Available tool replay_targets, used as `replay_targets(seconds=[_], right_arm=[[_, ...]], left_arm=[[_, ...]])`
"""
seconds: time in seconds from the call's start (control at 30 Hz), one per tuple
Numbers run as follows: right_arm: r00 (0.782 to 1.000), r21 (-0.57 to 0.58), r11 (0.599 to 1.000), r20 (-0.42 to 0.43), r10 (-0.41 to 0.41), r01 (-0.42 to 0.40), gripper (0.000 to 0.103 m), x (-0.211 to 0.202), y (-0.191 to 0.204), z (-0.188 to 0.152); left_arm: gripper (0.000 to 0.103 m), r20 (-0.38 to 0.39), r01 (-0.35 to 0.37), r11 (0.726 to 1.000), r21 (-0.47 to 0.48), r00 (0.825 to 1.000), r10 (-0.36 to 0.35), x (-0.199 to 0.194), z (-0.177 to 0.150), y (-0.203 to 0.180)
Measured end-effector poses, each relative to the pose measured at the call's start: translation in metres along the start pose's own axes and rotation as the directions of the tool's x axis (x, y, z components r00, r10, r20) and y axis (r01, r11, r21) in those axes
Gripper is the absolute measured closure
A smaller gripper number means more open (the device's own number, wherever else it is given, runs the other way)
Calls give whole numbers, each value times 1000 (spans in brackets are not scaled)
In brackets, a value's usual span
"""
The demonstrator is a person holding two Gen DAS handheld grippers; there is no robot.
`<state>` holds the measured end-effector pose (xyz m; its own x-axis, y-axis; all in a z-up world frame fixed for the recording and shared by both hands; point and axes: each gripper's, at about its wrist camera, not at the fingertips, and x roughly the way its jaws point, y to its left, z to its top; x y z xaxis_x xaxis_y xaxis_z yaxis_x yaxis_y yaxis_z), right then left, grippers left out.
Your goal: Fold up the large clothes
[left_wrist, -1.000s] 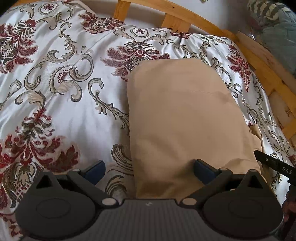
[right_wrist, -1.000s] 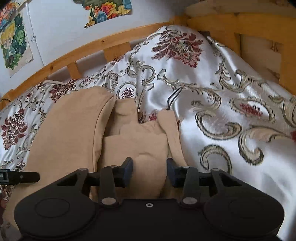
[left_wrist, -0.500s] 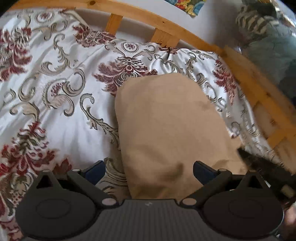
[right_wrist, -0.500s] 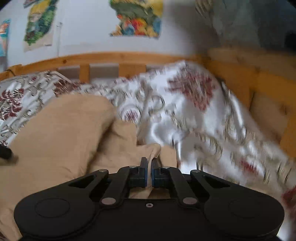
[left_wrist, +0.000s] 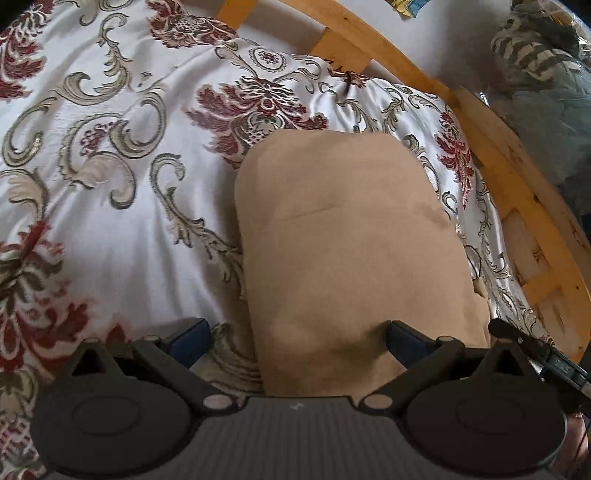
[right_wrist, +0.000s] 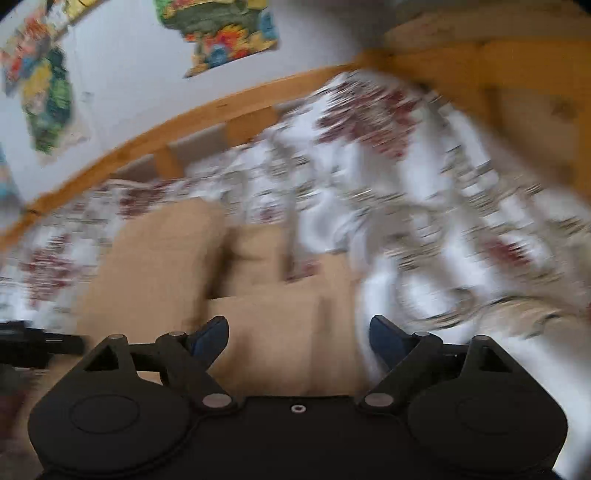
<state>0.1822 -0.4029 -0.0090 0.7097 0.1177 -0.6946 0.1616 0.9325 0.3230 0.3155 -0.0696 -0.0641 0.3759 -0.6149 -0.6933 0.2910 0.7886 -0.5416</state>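
A: Both claws gaping wide, gripping nothing. Left claw [left_wrist: 297, 338] is hovering over the near end of the tan garment [left_wrist: 343, 236], which is lying folded on the floral bedspread [left_wrist: 110, 155].

B: Right one?

A: Right claw [right_wrist: 299, 332] is also spread wide, tan garment [right_wrist: 266, 325] sitting between and just ahead of its fingers. View is blurring.

B: Surroundings?

A: Wooden bed frame [left_wrist: 491, 147] is running along the bedspread's far edge; posters [right_wrist: 225, 33] are hanging on the wall.
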Motion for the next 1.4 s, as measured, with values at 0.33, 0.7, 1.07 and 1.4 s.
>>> replay_targets(seconds=[0.33, 0.7, 1.07, 1.4], right_arm=[[998, -126, 990, -8, 64, -65, 23, 35, 7, -8], [988, -109, 982, -4, 153, -153, 64, 57, 2, -7], [979, -33, 980, 62, 197, -195, 88, 36, 16, -5], [954, -81, 957, 90, 287, -280, 89, 25, 88, 21]], left_arm=[[1, -63, 54, 998, 25, 997, -52, 13, 13, -7], [10, -86, 31, 998, 62, 996, -25, 14, 13, -18], [36, -41, -31, 991, 128, 998, 36, -13, 17, -40], [43, 9, -90, 986, 143, 996, 89, -78, 46, -24]])
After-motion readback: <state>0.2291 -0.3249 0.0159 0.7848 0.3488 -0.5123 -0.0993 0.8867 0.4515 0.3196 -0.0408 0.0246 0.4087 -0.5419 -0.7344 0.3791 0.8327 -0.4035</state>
